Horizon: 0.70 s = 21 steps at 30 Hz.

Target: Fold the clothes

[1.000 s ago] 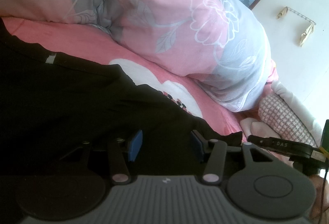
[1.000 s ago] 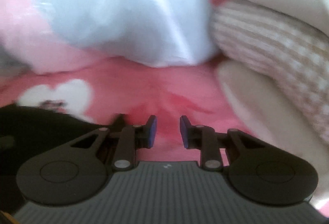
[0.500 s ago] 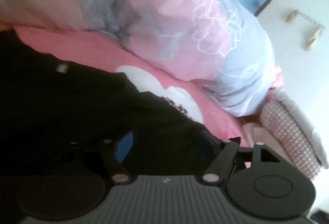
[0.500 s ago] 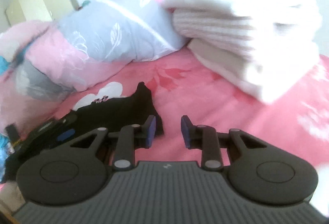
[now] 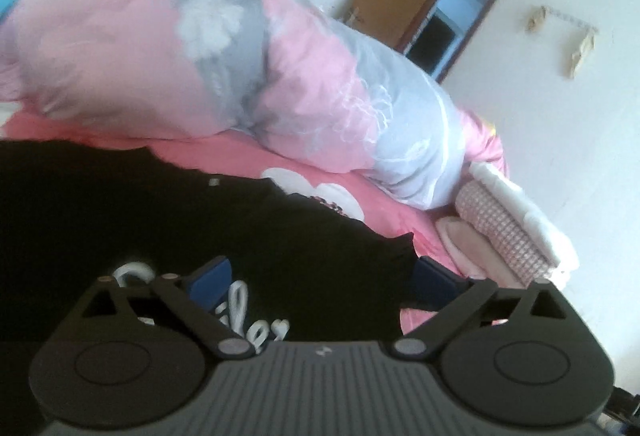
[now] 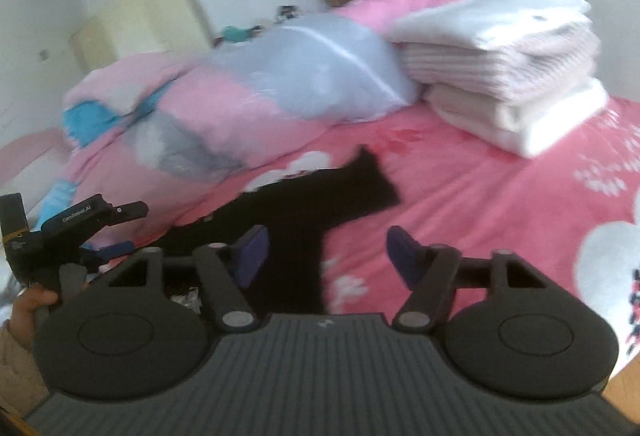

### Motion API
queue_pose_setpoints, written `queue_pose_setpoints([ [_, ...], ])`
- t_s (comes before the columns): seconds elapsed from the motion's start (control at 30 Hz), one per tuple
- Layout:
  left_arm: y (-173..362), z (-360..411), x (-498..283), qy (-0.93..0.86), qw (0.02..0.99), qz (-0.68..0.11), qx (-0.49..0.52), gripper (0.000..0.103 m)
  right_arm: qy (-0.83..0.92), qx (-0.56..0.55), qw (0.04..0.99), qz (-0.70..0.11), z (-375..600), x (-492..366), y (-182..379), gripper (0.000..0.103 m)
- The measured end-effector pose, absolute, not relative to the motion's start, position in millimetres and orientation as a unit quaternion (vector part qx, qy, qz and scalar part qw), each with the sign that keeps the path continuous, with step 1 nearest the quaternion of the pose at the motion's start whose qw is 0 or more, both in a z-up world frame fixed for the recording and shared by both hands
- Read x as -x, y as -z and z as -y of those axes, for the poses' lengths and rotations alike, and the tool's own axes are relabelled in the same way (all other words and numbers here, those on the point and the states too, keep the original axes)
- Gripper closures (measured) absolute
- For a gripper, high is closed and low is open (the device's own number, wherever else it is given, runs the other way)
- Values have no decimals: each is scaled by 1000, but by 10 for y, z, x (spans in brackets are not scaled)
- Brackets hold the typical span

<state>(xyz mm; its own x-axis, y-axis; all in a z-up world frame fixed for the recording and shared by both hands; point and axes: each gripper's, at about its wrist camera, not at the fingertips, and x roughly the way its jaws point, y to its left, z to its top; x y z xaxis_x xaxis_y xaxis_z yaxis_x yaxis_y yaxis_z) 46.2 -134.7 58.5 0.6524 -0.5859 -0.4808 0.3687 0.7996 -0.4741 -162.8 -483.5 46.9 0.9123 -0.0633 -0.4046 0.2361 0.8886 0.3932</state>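
Lying spread on the pink bedsheet [image 6: 480, 196], the black garment [image 6: 320, 196] bears white lettering.

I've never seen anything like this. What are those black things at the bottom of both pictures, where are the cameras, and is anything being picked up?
There is no robot here. A person holds a handheld clamp in each hand, and each clamp carries a wide-angle camera looking forward along its two blue-padded fingers. One picture comes from the left gripper, the other from the right gripper. In the right-hand view you can also see the left tool from the side, with the person's hand around its handle.

On the pink bedsheet lies a black garment with white lettering, the thing to be folded. Behind it are a pink and grey quilt and a stack of folded blankets.

Nothing is held: both sets of fingers are opening, with nothing gripped between them.
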Motion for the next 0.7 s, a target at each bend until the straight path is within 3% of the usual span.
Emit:
queue_pose_setpoints([
  [0.27,-780,364,21,178,935,-258,167,0,-1,-124,968,-217,3934,1421,-706,2],
  [0.47,-760,-289,172,108,957,-220,154,0,-39,-53,971,-229,3208,1106,-820,1],
  [0.7,-607,-804,-149,36,957,-249,144,0,-91,-32,967,-237,2499,706,-926,1],
])
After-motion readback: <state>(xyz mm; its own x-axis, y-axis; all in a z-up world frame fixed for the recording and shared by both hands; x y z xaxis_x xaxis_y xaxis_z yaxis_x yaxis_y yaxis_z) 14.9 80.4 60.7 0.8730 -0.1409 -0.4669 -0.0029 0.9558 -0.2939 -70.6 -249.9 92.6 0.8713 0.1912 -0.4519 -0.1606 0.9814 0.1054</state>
